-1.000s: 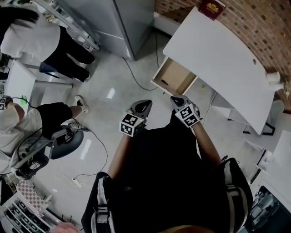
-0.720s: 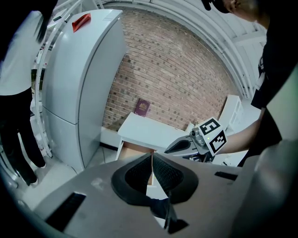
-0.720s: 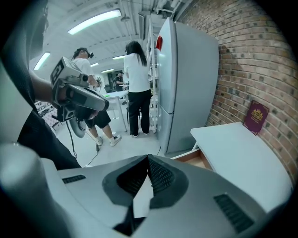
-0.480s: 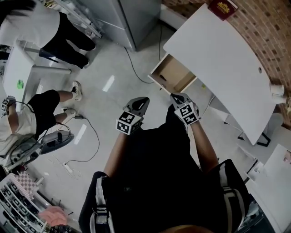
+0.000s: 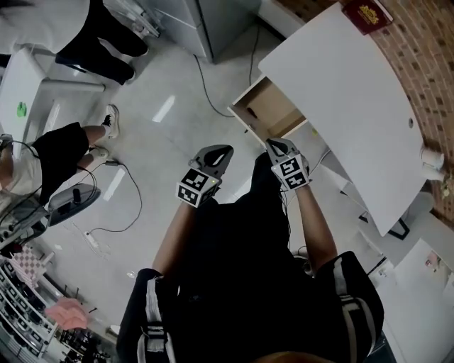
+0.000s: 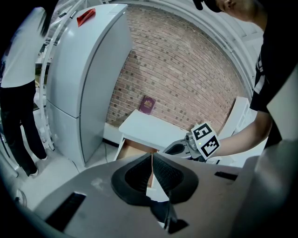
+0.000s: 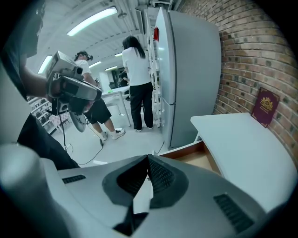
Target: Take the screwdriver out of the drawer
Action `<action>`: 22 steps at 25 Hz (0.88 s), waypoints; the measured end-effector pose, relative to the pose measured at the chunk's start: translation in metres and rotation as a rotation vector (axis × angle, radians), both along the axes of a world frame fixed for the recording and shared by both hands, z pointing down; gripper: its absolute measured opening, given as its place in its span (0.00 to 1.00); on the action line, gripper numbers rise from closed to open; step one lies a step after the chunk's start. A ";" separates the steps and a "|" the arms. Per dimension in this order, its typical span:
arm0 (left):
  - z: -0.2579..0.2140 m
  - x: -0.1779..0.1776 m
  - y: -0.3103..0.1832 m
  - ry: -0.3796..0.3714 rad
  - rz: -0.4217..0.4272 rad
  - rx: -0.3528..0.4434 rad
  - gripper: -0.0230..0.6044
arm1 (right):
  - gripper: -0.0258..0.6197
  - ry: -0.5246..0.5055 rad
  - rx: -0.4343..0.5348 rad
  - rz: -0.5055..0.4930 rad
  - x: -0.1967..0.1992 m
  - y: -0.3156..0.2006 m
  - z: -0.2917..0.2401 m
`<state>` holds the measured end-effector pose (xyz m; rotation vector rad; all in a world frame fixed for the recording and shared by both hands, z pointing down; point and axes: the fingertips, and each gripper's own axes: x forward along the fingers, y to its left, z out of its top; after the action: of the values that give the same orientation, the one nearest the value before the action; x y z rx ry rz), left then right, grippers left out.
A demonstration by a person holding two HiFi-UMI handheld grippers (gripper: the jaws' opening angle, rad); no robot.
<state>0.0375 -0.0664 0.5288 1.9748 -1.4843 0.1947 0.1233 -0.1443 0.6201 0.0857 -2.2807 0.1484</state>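
The wooden drawer (image 5: 268, 113) stands pulled open from under the white desk (image 5: 333, 85). A small dark thing (image 5: 252, 111) shows near its front edge; I cannot tell whether it is the screwdriver. My left gripper (image 5: 220, 149) and right gripper (image 5: 274, 144) hang side by side in the air, short of the drawer, both shut and empty. The left gripper view shows the drawer (image 6: 134, 151) beyond the closed left gripper (image 6: 152, 156), with the right gripper (image 6: 180, 148) to its right. In the right gripper view the right gripper (image 7: 148, 159) points past the drawer (image 7: 201, 160).
A dark red book (image 5: 366, 12) lies at the desk's far end by the brick wall (image 5: 425, 71). A grey fridge (image 6: 88, 83) stands left of the desk. Cables (image 5: 206, 85) run over the floor. Other people (image 7: 138, 79) stand and sit further left.
The head view has swung, so the desk and drawer sit a little higher in it. Both grippers stay shut and have edged slightly toward the drawer.
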 end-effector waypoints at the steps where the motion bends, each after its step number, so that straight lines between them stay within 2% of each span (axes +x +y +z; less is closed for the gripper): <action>1: 0.001 -0.001 -0.002 0.001 -0.004 0.001 0.07 | 0.13 0.002 0.000 -0.005 -0.002 -0.003 0.002; 12: 0.020 -0.015 -0.004 0.010 -0.066 -0.029 0.07 | 0.13 0.051 -0.030 -0.060 -0.006 -0.013 0.040; 22: 0.045 0.003 -0.009 0.073 -0.063 -0.062 0.07 | 0.13 0.085 -0.037 -0.106 -0.018 -0.030 0.076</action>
<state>0.0402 -0.0756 0.5741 1.8637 -1.4740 0.1389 0.1057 -0.1739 0.6964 -0.0474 -2.1913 0.1286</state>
